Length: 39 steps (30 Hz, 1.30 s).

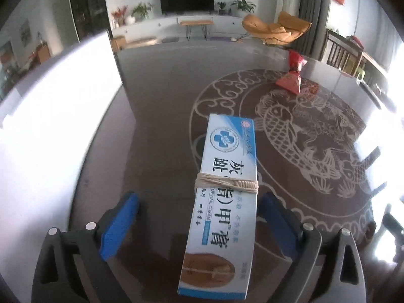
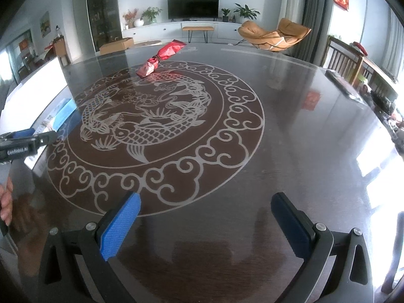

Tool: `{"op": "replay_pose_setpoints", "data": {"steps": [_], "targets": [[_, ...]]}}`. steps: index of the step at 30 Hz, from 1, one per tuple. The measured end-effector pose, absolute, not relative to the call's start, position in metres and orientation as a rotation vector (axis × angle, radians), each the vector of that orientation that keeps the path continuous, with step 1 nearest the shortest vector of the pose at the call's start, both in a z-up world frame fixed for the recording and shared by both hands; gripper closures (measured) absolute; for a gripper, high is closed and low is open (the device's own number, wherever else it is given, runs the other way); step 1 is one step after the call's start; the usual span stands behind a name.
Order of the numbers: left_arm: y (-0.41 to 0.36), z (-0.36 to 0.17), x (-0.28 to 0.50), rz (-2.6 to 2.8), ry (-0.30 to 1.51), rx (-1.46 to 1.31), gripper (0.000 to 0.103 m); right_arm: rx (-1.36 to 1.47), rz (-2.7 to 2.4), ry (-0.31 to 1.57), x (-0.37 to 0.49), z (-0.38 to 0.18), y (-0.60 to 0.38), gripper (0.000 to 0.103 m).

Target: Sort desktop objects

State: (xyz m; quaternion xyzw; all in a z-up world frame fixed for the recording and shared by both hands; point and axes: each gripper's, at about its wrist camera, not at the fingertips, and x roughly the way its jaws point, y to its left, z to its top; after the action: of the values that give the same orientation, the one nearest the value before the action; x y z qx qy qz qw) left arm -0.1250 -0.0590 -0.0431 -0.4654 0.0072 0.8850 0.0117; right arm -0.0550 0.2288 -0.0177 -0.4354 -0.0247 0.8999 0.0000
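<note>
Left gripper [image 1: 198,223] spread wide, blue pads [image 1: 118,224] well apart. Long white-and-blue cream box [image 1: 222,202] lying between the jaws, lengthwise along the pointing line, flat on the tabletop [image 1: 156,131]. Box closer to the right-hand pad; whether it touches that pad cannot be told. Clear gap to the left-hand pad, so no pinch on it. Band of pale twine [image 1: 227,185] wrapped around the box at about mid-length. Box's far end reaching onto the outer ring of the fish-and-cloud motif [image 1: 303,131] (pale line work on a dark glossy surface). Beyond, toward the far edge of the tabletop, red wrapped packet [image 1: 293,74], cinched in the middle, well apart from the box. Large white panel [image 1: 50,126] along the left edge of the tabletop.

Right gripper [image 2: 204,217] also spread wide, nothing between its pads, only bare tabletop [image 2: 303,139] under it, near edge. From this view: left gripper [image 2: 25,140] visible at the left edge of the tabletop, seen side-on, with fingers of a hand [image 2: 6,202] below it. Red wrapped packet [image 2: 161,59] lying at the far edge of the motif [image 2: 156,116], tilted diagonally. Box mostly hidden from this view.
</note>
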Motion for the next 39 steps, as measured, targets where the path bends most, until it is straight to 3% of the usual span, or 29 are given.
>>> {"op": "replay_pose_setpoints", "data": {"steps": [39], "targets": [[-0.056,-0.044,-0.114,2.755,0.027,-1.442,0.0,-1.406,2.806,-0.076,-0.059,-0.02,0.23,0.0]]}}
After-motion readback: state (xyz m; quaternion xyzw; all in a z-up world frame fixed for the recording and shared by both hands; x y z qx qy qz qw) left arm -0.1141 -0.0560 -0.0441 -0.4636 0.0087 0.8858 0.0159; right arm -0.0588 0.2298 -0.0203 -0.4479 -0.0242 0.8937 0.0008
